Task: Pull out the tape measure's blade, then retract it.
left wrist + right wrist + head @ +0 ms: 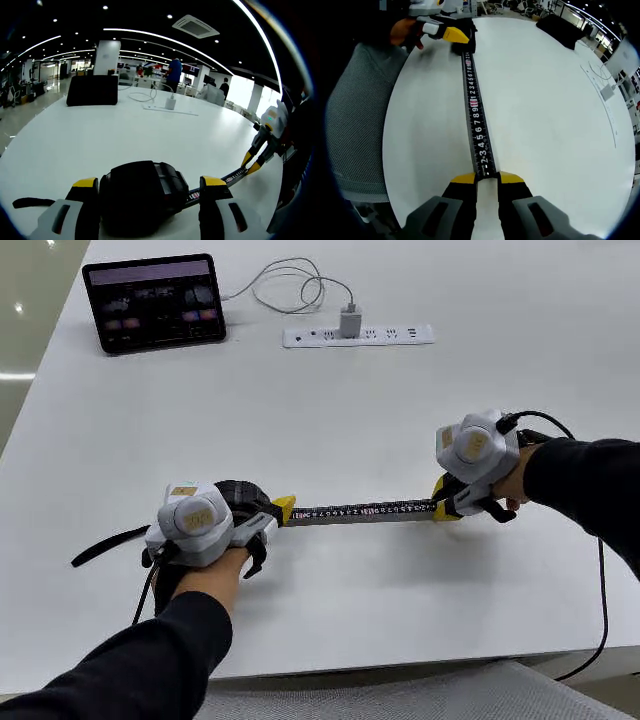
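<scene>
A: Gripping what, the left tongs [149,182]?

B: The case [238,498]. The jaws are closed on its two sides and press it to the surface [330,420] near the near edge. I judge that is so it cannot slide while the blade is drawn.

A: And the right tongs [487,178]?

B: Pinched shut on the tip of the blade [472,105], holding it taut and low, roughly parallel to that near edge.

A: Materials?

B: The case is black, rounded and ribbed, and looks rubbery. The blade is a thin, stiff, dark strip with pale numerals, some red. A flat black strap [108,545] trails toward the left edge. The surface is smooth matte white. A tablet [155,302] and a power strip [358,336] sit well apart, toward the far edge.
</scene>
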